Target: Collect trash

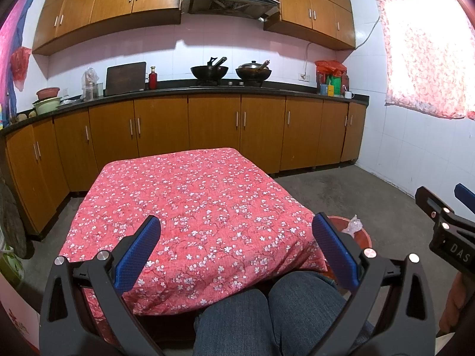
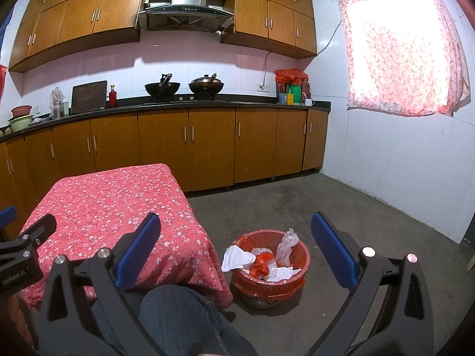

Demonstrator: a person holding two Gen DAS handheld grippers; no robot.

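A trash basket lined with a red bag stands on the floor right of the table. It holds white paper, crumpled clear plastic and a red scrap. In the left wrist view only its rim and some plastic show behind the table corner. My left gripper is open and empty above the table's near edge. My right gripper is open and empty, above and short of the basket. The table wears a red floral cloth with nothing on it.
The person's jeans-clad knees sit under the table's near edge. Wooden cabinets and a black counter with two woks run along the far wall. Bare concrete floor lies right of the table. A curtained window is at right.
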